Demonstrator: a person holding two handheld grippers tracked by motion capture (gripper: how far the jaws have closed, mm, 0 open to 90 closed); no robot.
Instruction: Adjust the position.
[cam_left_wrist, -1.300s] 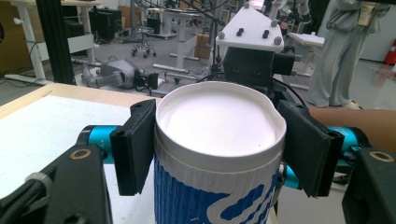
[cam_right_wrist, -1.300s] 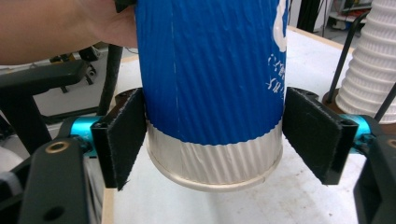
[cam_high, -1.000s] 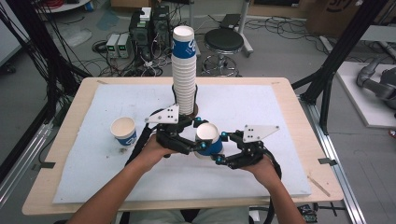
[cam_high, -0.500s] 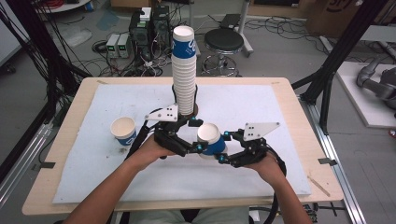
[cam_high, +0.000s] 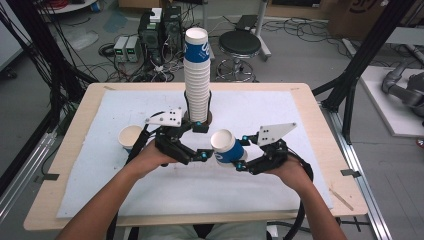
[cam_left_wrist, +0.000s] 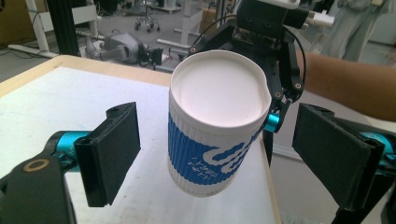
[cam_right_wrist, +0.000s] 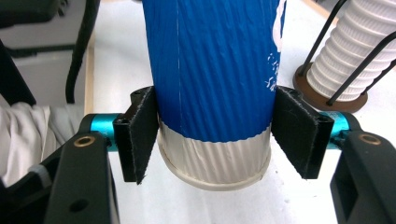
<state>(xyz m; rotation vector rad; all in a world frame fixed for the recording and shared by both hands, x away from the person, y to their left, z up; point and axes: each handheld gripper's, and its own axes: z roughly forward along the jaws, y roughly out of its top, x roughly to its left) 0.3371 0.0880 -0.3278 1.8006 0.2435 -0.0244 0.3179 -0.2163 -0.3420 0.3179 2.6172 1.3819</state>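
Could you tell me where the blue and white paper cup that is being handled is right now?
In the high view the cup is near the table's middle, clamped by the right gripper, just right of the tall cup stack.

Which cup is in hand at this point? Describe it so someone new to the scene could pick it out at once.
Start at the tall stack of cups at the back middle of the white mat. Just in front and to its right, a blue-and-white paper cup hangs above the mat, clamped near its base by the right tool. Unlike the lone cup standing at the left, it is lifted and tilted.
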